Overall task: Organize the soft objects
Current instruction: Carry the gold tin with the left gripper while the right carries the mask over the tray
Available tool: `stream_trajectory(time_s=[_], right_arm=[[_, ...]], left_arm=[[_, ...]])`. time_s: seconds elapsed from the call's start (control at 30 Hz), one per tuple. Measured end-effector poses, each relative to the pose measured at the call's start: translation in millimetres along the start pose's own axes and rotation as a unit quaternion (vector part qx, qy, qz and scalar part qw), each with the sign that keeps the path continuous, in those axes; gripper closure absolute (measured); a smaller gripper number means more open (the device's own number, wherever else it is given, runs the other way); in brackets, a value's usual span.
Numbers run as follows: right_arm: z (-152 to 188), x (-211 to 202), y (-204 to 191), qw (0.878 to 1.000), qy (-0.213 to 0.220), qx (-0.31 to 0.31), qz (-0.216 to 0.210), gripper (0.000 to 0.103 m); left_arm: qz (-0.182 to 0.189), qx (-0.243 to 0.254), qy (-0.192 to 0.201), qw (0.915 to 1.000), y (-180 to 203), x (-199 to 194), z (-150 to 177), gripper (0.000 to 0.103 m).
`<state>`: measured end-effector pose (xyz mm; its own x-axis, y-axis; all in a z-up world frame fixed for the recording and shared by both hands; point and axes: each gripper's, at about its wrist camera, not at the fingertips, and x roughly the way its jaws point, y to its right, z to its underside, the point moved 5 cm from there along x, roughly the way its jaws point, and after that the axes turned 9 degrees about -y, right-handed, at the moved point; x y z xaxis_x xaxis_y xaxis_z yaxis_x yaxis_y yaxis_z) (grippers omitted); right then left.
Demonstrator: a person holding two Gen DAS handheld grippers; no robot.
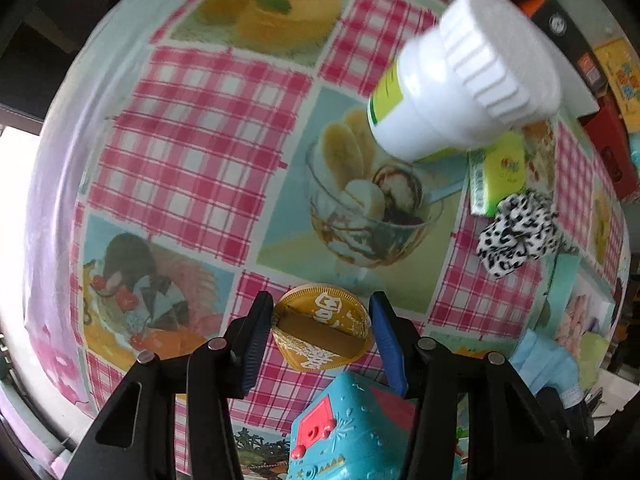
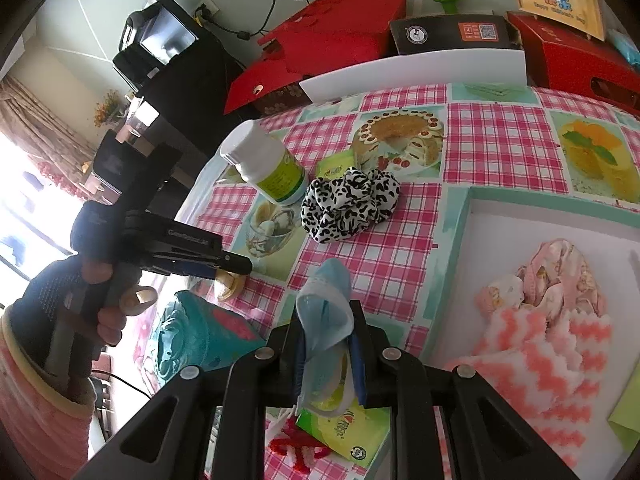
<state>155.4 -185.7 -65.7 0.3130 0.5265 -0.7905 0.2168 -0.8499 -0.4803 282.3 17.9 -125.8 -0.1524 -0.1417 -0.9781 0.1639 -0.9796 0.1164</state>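
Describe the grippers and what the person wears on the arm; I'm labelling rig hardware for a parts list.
Both grippers, left gripper and right gripper, have black angular frames, round silver pins and ribbed blue pads. The left hand wears a dark dotted fingerless glove over a pink striped sleeve with a yellowish cuff.

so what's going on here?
A person is sorting soft items with a handheld claw in each hand. The right claw is shut on a light blue face mask, held above the checked tablecloth beside the white tray that already holds pink cloths. The left claw points down over a gold coin, pads not yet touching it. The spotted scrunchie lies untouched.
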Motion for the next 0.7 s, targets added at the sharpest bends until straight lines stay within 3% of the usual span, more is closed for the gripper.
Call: stream_trajectory(time_s=[0.37, 0.7], right_arm=[[-3, -18, -4, 0.999, 0.025, 0.010, -0.035, 0.083], [-9, -56, -11, 0.996, 0.076, 0.001, -0.050, 0.083]], left_arm=[[0.043, -0.015, 0.104, 0.9936, -12, -55, 34, 0.052], [0.066, 0.001, 0.192, 0.9792, -1, -117, 71, 0.052]])
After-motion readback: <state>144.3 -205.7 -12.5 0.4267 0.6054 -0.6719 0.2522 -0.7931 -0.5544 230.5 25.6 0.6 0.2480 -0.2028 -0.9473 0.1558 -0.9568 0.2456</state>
